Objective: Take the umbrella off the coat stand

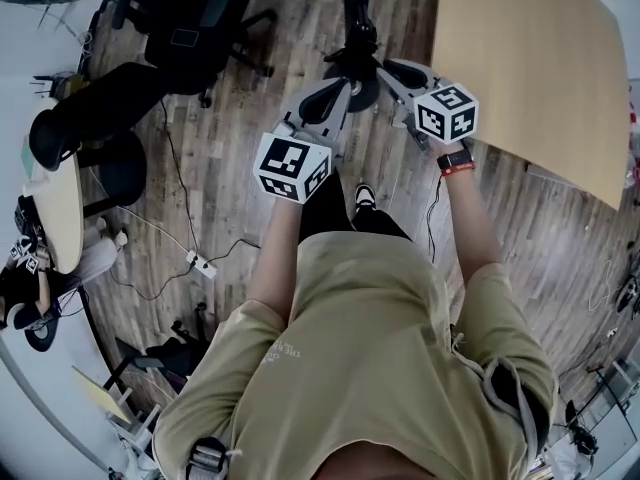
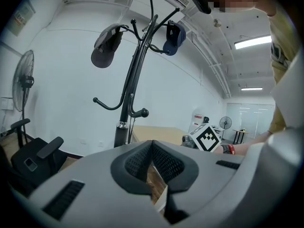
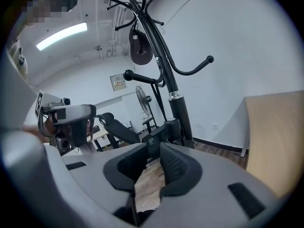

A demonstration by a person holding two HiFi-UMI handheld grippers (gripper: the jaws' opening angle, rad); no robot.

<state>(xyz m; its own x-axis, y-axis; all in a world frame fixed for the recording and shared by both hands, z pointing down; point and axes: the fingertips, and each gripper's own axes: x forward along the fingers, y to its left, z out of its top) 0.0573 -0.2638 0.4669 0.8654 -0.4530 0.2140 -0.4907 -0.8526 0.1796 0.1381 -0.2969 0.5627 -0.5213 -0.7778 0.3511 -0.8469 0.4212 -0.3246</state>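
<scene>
The black coat stand (image 2: 135,65) rises in front of me, and in the head view its pole and base (image 1: 357,43) are just beyond both grippers. A dark grey cap (image 2: 105,46) and a navy cap (image 2: 175,38) hang on its upper hooks. I can make out no umbrella in any view. My left gripper (image 2: 152,144) is shut with its pad tips touching and nothing between them; in the head view it (image 1: 330,96) points at the stand's base. My right gripper (image 3: 153,146) is open by a narrow gap and holds nothing. It (image 1: 398,72) sits to the right of the base.
A black office chair (image 1: 190,28) stands to the left of the stand and a light wooden table (image 1: 540,68) to its right. A power strip with cables (image 1: 200,264) lies on the wood floor. A round table (image 1: 60,208) and a standing fan (image 2: 23,87) are further left.
</scene>
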